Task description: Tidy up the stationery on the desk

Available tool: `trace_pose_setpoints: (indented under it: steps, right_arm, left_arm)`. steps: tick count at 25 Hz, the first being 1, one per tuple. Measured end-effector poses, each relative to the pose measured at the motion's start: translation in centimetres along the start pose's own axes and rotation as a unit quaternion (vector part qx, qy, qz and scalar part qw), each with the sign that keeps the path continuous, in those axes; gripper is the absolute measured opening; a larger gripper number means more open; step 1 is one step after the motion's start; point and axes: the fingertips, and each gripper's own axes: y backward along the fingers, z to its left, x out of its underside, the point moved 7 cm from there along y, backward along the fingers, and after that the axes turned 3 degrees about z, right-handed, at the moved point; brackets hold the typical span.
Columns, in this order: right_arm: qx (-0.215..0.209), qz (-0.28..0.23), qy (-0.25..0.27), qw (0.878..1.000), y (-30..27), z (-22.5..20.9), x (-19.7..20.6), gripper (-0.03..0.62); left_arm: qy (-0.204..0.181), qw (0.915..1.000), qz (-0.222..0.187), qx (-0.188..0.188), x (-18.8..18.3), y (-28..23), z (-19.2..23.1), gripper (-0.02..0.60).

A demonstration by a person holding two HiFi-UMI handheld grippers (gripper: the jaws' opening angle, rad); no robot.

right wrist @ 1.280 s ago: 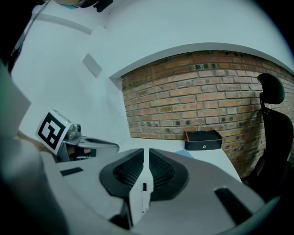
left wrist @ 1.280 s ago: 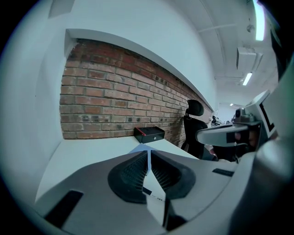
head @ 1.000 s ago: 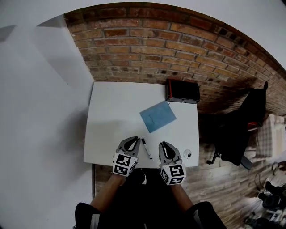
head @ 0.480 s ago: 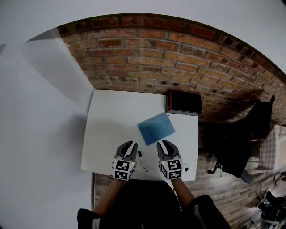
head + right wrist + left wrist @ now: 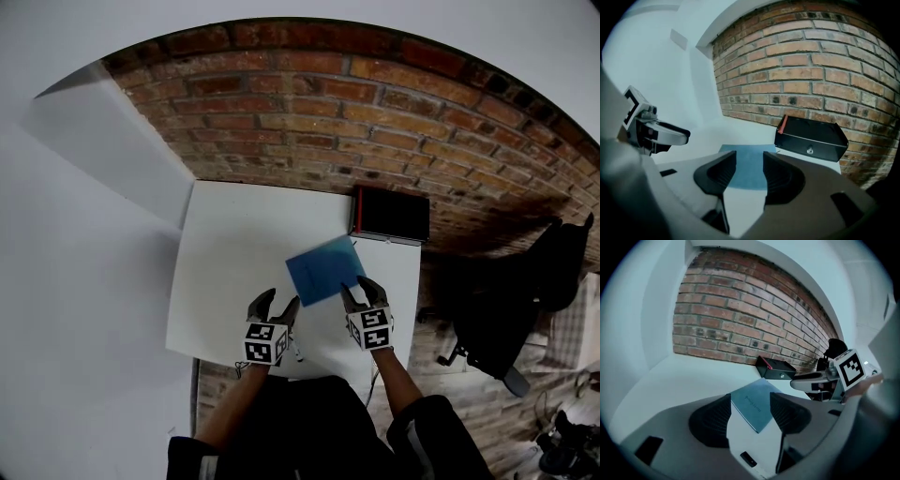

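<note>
Notebook [image 5: 324, 270] lay flat on the tabletop [image 5: 225, 262], its near edge just ahead of both tools. My left hand-held gripper [image 5: 279, 300] and right hand-held gripper [image 5: 358, 287] each stood with jaws apart, holding nothing. I judged the thin cover could skid or buckle if one jaw pushed first. A black box [image 5: 391, 215] sat beyond it against the brick wall [image 5: 309, 103]; nothing blocked my reach.

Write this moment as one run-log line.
left gripper: open, empty | right gripper: open, empty, near blue notebook | black box: desk rear
</note>
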Motion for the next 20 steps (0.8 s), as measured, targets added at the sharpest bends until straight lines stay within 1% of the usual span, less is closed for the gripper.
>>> trace_pose_setpoints:
  steps: [2,8,10,15,20]
  right_arm:
    - [-0.001,0.009,-0.003,1.0,-0.6,-0.9,0.3,0.176]
    - [-0.003,0.047,-0.011,0.999,-2.9,-3.4,1.7,0.204]
    - [-0.004,0.062,-0.018,0.998,-3.5,-4.0,2.3,0.21]
    - [-0.006,0.089,-0.028,0.996,-5.2,-4.7,3.0,0.216]
    - [-0.004,0.111,-0.047,0.993,-6.4,-5.8,3.7,0.216]
  left_arm:
    - [0.019,0.9998,0.012,-0.003,0.4,-1.0,-0.2,0.261]
    - [0.033,0.9979,0.055,0.007,1.4,-4.5,-1.1,0.264]
    - [0.036,0.9968,0.072,0.003,1.8,-5.7,-1.1,0.267]
    - [0.056,0.9928,0.103,-0.024,2.7,-7.9,-0.5,0.279]
    - [0.081,0.9868,0.139,-0.02,3.8,-9.3,-1.1,0.282]
